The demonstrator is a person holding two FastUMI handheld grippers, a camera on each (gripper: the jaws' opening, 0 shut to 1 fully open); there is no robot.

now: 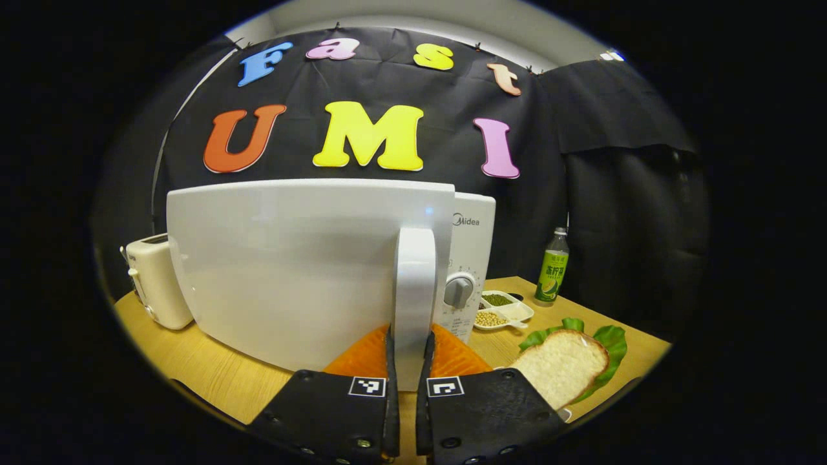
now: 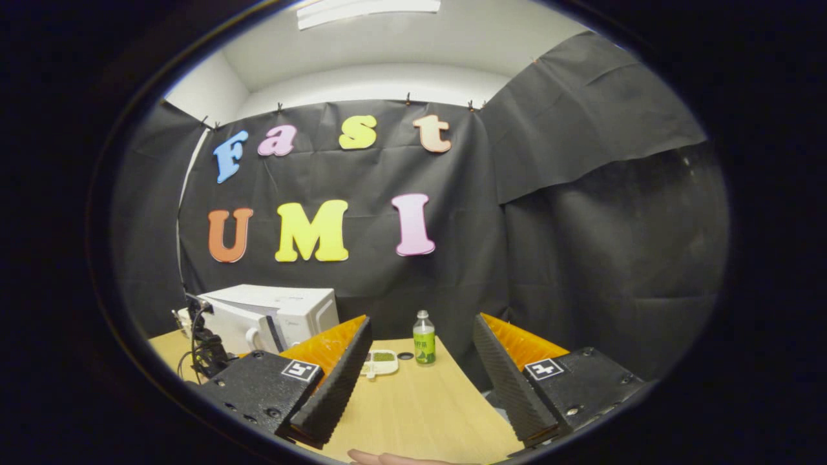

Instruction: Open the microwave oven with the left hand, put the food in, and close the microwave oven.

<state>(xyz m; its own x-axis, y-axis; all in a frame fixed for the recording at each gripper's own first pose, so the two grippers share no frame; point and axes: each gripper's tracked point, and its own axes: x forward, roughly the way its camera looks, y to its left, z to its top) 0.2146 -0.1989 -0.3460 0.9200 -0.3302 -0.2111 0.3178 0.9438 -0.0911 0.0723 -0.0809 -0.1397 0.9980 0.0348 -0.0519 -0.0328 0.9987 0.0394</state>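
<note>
Tongs (image 1: 409,361) clamp door handle (image 1: 414,290) — right tongs (image 2: 420,381) gape.

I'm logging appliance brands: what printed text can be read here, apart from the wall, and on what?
"Midea": microwave oven front, above the dial.
Dial markings: too small to read.
Bottle label: too blurred to read.

White microwave oven (image 1: 310,271) with a grey dial (image 1: 459,290); cream toaster (image 1: 157,281) at nine o'clock; pale wood-grain counter (image 1: 213,374); green bottle (image 1: 553,266) at three o'clock; white bread slice (image 1: 561,365) on green lettuce (image 1: 610,341); white dish (image 1: 510,311) of green and tan beans
</note>
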